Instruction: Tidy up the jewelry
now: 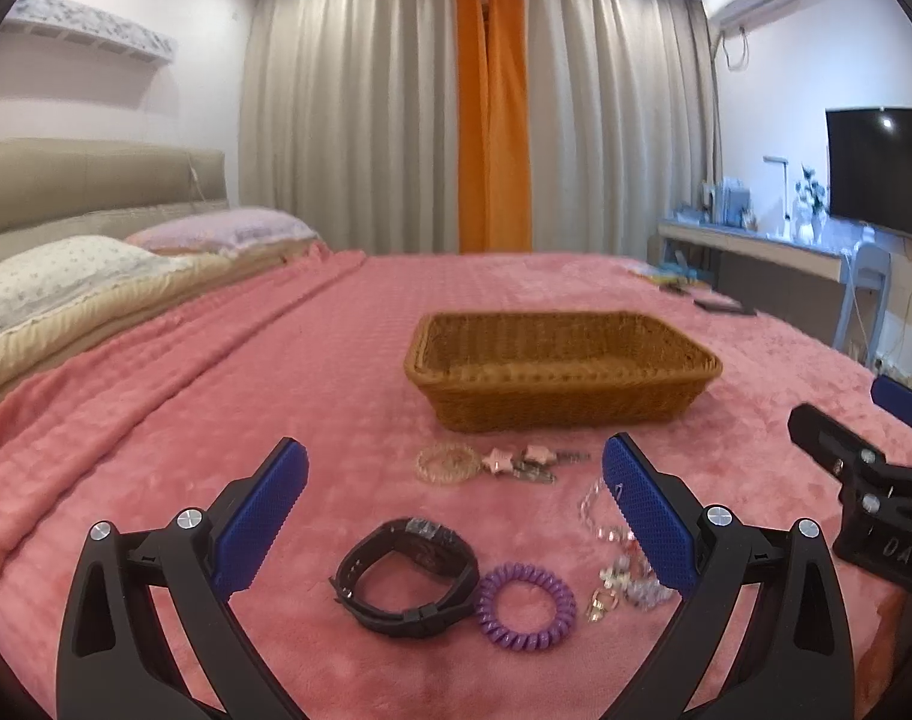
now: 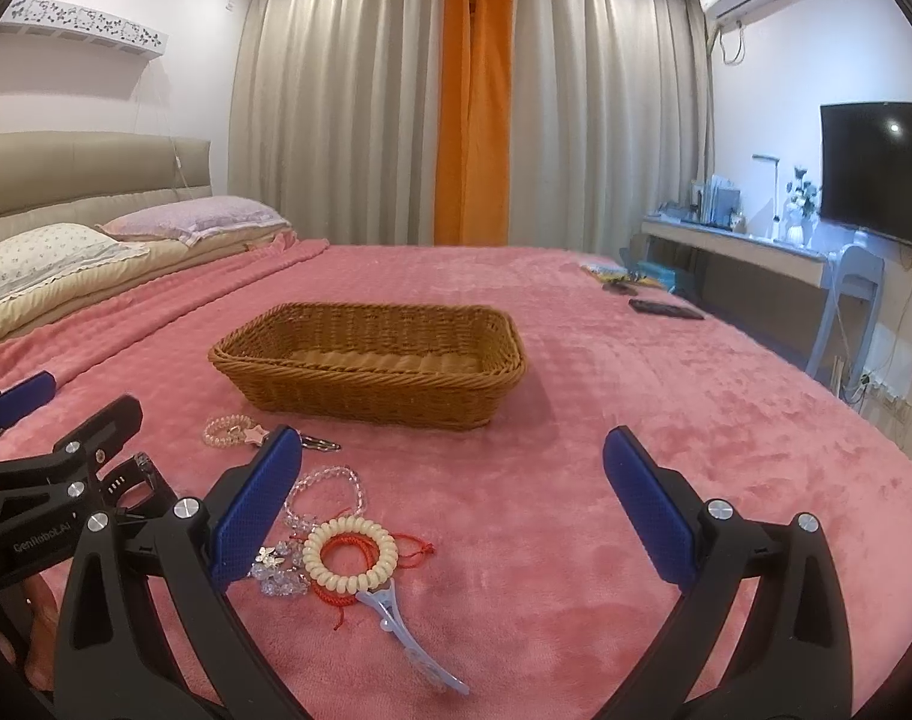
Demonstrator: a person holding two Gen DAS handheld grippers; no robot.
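Both tools spread wide over the pink bed [image 1: 216,372], nothing in either. Left tool [image 1: 456,516] hangs above the black watch [image 1: 409,576] and purple coil tie [image 1: 525,606]. Right tool [image 2: 453,510] has the cream coil tie [image 2: 350,561] at 8 o'clock; wicker basket [image 2: 369,360] sits at 11, with nothing visible inside.

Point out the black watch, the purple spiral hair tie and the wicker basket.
black watch [image 1: 409,576]: left wrist view, on the strap's near loop.
purple spiral hair tie [image 1: 525,606]: left wrist view, on the coil's near edge.
wicker basket [image 2: 366,399]: right wrist view, on the near woven wall.
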